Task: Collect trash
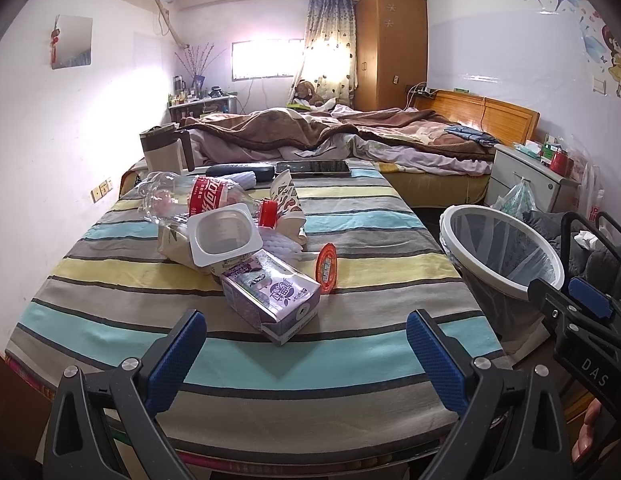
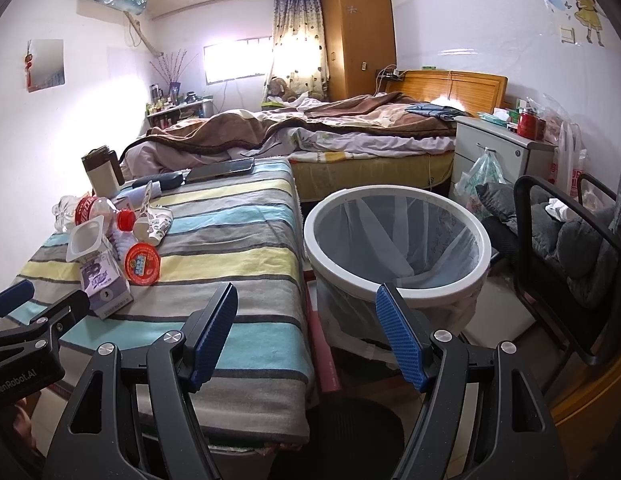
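Reading "DAS" in white letters on the black body of the right gripper (image 1: 589, 304), seen from the left wrist. Spotting "GenRobot.AI" on the left gripper (image 2: 20, 300) housing at the right wrist view's edge. Catching white Chinese script on the bottle's red label (image 1: 208, 196) (characters not legible). Purple carton (image 1: 270, 296) print too small to read.

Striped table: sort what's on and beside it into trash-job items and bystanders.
For the job:
purple carton
white plastic cup
red foil lid
cola bottle
crumpled paper cup
lined bin, beside the table

Just lying about:
phone
dark case
lidded jug
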`<state>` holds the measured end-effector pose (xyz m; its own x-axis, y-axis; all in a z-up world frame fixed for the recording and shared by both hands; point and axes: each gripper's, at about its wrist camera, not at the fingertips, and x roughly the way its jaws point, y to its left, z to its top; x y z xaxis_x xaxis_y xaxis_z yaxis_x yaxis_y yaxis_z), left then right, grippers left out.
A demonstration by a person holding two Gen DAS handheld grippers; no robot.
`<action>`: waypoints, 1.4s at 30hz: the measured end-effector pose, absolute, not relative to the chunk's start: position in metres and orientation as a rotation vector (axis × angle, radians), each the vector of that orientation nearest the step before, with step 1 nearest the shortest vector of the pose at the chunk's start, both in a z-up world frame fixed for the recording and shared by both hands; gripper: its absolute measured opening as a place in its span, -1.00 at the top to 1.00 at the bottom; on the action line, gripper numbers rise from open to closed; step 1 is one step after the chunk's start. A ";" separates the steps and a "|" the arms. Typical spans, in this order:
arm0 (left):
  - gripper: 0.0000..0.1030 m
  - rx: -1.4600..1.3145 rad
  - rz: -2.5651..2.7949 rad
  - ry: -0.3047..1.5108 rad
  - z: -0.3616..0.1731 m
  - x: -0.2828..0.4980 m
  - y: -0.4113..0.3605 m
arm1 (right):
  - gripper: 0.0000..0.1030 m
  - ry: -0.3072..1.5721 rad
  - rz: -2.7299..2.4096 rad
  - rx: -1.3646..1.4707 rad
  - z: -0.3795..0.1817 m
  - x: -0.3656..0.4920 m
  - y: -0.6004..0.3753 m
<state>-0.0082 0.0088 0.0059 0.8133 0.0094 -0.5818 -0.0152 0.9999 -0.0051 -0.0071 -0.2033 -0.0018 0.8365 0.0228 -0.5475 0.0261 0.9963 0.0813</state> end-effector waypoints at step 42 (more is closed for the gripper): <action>-0.97 -0.016 0.023 0.625 0.001 -0.005 0.013 | -0.42 0.583 -0.004 0.082 -0.004 -0.007 -0.204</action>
<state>-0.0050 0.0128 0.0009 0.8106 0.0162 -0.5854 -0.0259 0.9996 -0.0082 -0.0066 -0.2037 -0.0045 0.8347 0.0193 -0.5503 0.0272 0.9967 0.0762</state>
